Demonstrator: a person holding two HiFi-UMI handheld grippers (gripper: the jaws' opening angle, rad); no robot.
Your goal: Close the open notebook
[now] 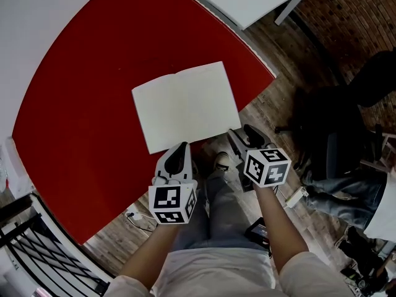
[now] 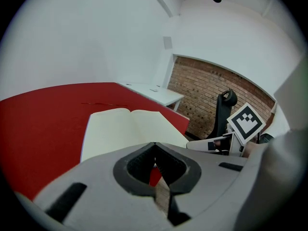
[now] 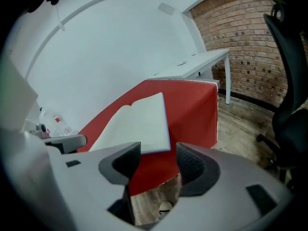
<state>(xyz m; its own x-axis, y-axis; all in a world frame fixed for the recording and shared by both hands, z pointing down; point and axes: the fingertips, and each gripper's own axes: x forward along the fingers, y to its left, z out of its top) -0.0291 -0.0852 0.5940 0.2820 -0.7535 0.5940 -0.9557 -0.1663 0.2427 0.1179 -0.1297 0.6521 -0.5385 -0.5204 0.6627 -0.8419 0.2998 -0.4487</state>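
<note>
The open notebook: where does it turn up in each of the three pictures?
Head view: the notebook lies open at the centre of the picture.
Left gripper view: it sits just below centre, slightly to the left.
Right gripper view: it sits just left of centre, running up to the right.
Shared landmark: the red table it lies on shows in all three views.

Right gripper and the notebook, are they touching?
Apart. In the right gripper view, the right gripper has open, empty jaws, and a strip of red table lies between them and the notebook.
</note>
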